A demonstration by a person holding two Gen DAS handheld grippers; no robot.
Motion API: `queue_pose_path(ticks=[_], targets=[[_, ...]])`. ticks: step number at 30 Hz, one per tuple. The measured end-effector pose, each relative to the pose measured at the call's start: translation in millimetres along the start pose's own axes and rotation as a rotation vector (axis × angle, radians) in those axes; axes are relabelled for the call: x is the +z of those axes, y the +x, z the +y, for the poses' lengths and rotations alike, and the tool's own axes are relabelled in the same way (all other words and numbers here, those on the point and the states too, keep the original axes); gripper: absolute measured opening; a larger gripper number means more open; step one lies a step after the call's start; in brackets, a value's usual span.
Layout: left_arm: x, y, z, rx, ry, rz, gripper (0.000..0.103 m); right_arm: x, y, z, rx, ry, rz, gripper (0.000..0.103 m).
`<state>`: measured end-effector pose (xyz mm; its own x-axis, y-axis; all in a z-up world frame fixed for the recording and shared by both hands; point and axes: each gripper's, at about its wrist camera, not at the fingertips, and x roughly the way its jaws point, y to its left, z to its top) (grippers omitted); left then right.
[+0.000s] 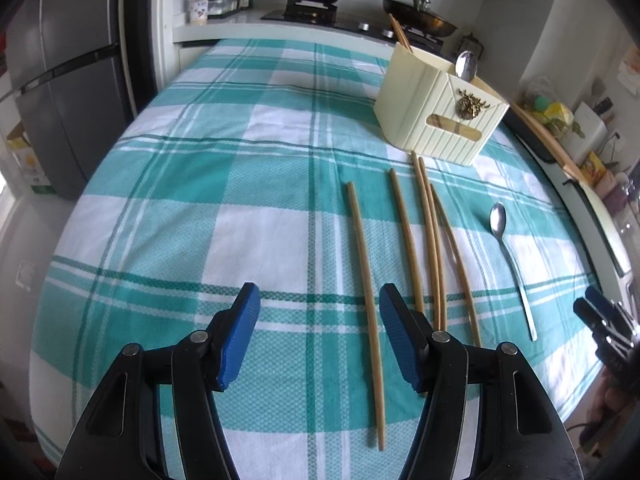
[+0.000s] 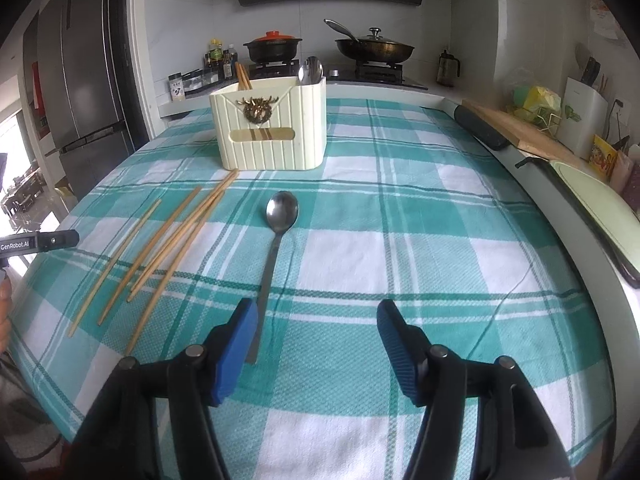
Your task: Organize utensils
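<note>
Both tools agape, gripping nothing. Left tool [image 1: 318, 340] low over counter [image 1: 180, 208]; five chopsticks [image 1: 366, 264] loose at its 1 o'clock. Right tool [image 2: 316, 346]: spoon [image 2: 276, 240] at 11 o'clock, handle end beside left finger. Holder [image 2: 272, 136] at 12 o'clock, already holding chopsticks and spoon. Advice: pinch spoon mid-handle, lift level, drop into spoon side.

Table [image 2: 400, 240] covered by teal-and-white checked cloth [image 2: 420, 184]. Cream utensil holder [image 2: 272, 128] stands on cloth at 12 o'clock in right wrist view. Five loose wooden chopsticks [image 2: 168, 248] lie fanned at 9 o'clock, far ends near holder base, two touching side by side. Metal spoon [image 2: 276, 240] lies just beside them toward centre, bowl pointing at holder, apart from chopsticks.
</note>
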<state>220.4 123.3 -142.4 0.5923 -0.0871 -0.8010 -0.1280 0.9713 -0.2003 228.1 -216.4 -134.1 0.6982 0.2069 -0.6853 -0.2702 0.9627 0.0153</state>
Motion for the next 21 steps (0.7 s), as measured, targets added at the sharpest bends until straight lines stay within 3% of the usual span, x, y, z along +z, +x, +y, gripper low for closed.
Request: queue_pose_path(ticks=[4,11,18,21], targets=[[20,23,-4,-0.037,0.059,0.055,0.064,23,21,5,0.030,0.012,0.031,0.065],[38,66,-24,-0.007,0.143,0.116,0.064,39,82,21,0.082,0.077,0.119,0.065],[45,92,-29,0.097,0.185,0.098,0.064,55,130,36,0.011,0.056,0.153,0.065],[50,96,-29,0.105,0.177,0.099,0.064,64,141,42,-0.007,0.041,0.153,0.065]])
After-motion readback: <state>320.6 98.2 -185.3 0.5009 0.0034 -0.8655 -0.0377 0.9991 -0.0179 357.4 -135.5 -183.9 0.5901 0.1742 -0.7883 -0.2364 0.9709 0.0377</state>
